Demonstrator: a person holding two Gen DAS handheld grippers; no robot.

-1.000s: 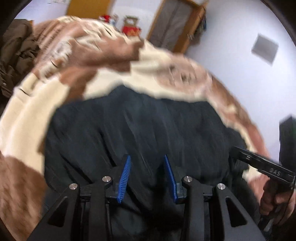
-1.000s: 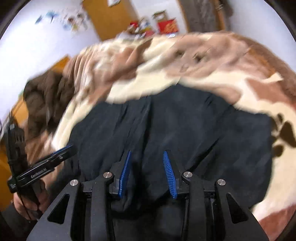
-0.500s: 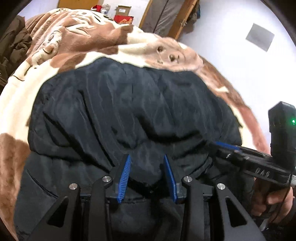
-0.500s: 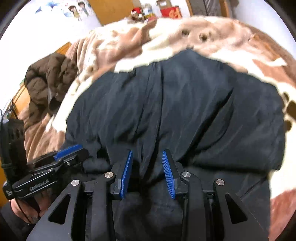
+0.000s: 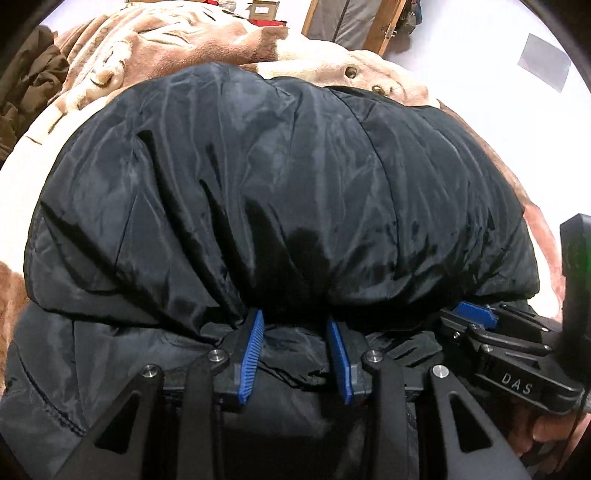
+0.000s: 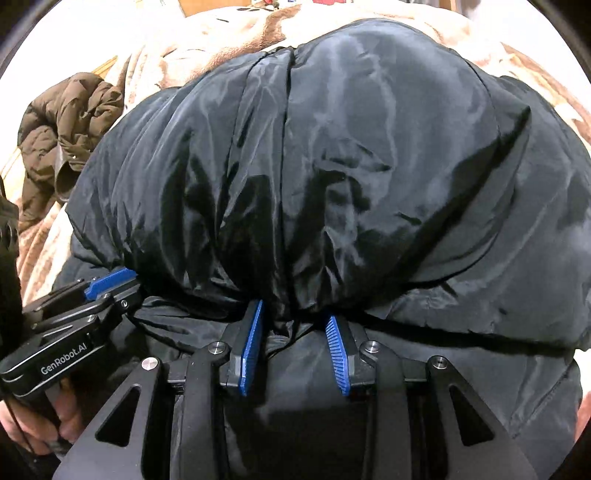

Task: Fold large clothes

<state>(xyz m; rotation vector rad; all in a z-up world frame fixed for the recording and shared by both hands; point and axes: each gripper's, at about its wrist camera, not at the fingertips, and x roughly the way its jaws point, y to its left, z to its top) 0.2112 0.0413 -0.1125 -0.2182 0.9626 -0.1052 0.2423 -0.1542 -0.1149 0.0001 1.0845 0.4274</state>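
Observation:
A large black padded jacket lies on a brown and cream blanket; its far part is folded over towards me and bulges above the near part. It also fills the right wrist view. My left gripper has its blue pads apart, tips tucked under the folded edge, fabric lying between them. My right gripper stands the same way under the fold. Each gripper shows in the other's view: the right one, the left one.
A brown coat lies bunched on the blanket to the left, also in the left wrist view. A wooden door and boxes stand at the far wall. The white wall runs along the right.
Both grippers have moved down and forward to the jacket. The jacket's far part has come over towards me and now bulges over the fingertips.

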